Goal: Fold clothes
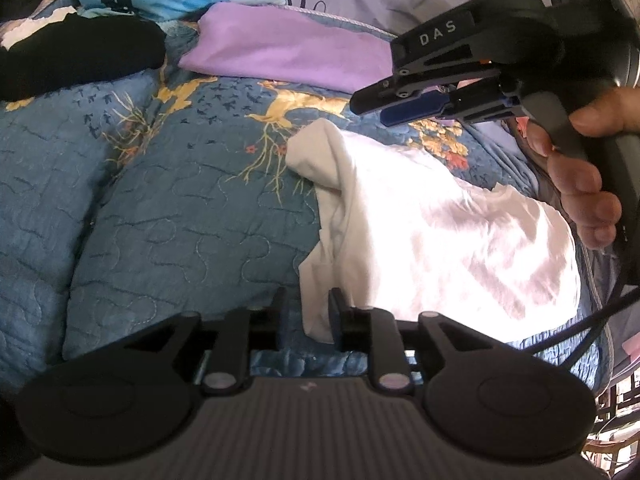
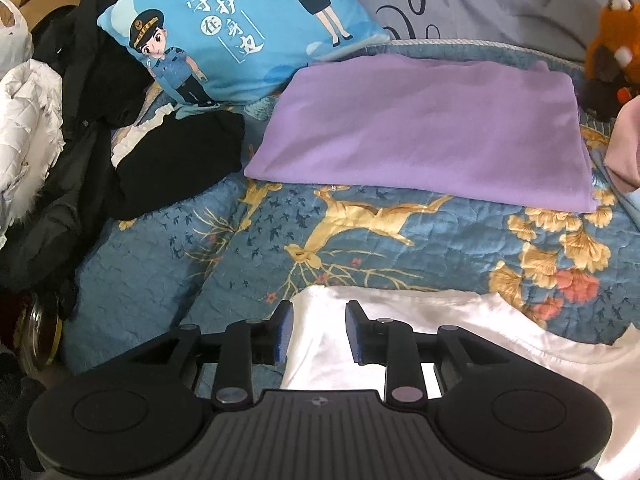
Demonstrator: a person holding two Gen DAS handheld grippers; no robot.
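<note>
**White garment lies under both grippers, neither gripping it**

The white garment (image 1: 432, 232) lies bunched on the near right part of the blue quilted bedspread (image 1: 160, 208). Its long axis appears to run from the near edge away towards the far right, with a rumpled fold at its left side.

The left gripper (image 1: 306, 312) sits low at the garment's near left edge. Its fingers stand spread, and the cloth edge lies in the gap between them; whether it touches either pad cannot be told.

The right gripper (image 2: 318, 328) hovers above the garment's far left corner, fingers spread with white cloth visible beneath the gap, not pinched. Seen from the left wrist view, it hangs clear above the fabric, pointing left.

Judgement: the left gripper is nearer to a hold. The coming move likely turns on both closing on that left edge and carrying it rightwards across the long axis.

Surroundings: a folded purple garment (image 2: 432, 128) lies flat at the far side, well apart from the white one. A black garment (image 2: 180, 160) lies far left, with a blue cartoon cushion (image 2: 240, 28) behind it. A plush toy (image 2: 612, 40) sits far right. The quilt is soft and uneven.
</note>
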